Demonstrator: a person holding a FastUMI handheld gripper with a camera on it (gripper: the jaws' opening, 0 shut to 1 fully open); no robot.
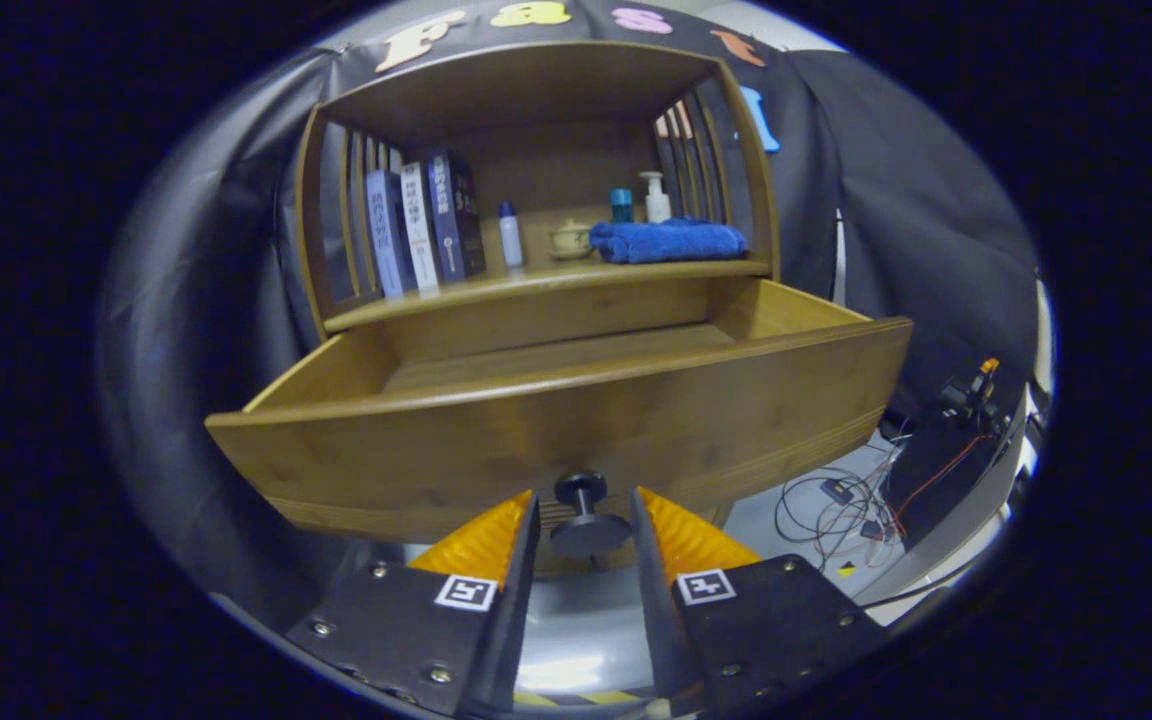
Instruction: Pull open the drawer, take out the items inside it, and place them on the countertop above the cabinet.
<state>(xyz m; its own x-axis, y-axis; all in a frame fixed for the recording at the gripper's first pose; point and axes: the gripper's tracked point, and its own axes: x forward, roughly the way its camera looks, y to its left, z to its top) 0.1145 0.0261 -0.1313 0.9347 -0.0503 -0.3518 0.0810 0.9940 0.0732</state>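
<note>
The drawer (576,420) stood pulled open, with no items visible in it. The gripper (584,510) straddled the knob (584,512), fingers slightly spread; grip uncertain.

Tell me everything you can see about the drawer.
The drawer looks like warm brown wood, with a broad front panel and two side walls. It is pulled well out beneath the shelf, and the visible part of its floor looks bare. Its dark round knob sits between the gripper's open jaws, apparently untouched.
</note>
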